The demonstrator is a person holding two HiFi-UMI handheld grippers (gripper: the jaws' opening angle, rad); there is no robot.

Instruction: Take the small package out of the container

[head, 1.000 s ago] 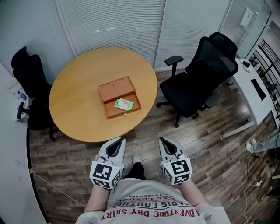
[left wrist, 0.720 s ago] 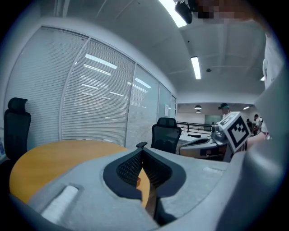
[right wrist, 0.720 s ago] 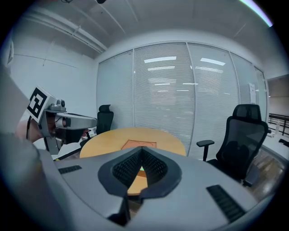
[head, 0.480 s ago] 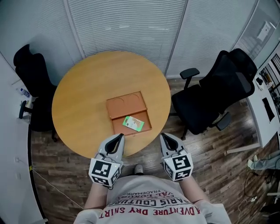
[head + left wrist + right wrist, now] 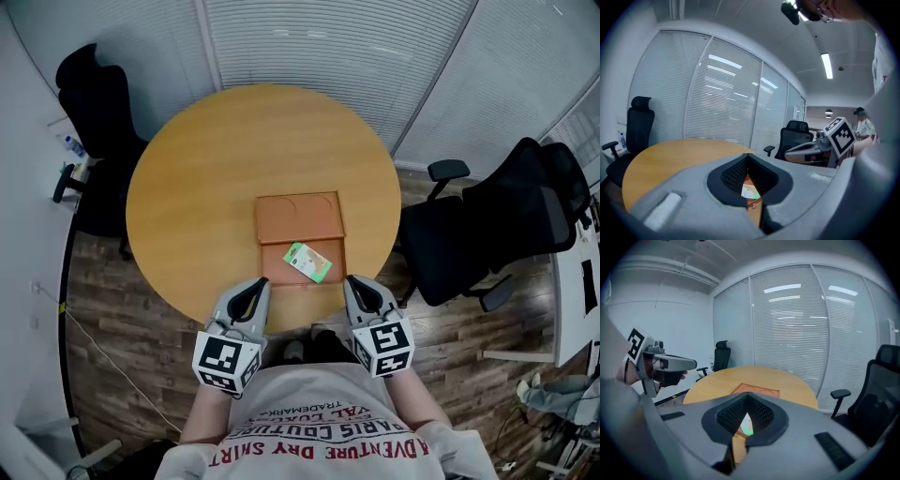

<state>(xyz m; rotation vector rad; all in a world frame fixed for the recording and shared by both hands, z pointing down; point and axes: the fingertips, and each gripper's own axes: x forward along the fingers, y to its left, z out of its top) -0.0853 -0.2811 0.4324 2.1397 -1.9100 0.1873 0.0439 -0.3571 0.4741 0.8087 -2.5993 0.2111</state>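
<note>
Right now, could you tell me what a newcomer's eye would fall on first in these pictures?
The round wooden table fills the middle of the head view, and on it, toward the person, sits a brown container with a small green-and-white package lying in its nearer half. The left gripper and the right gripper hover side by side at the table's near edge, both shut and empty.
</note>
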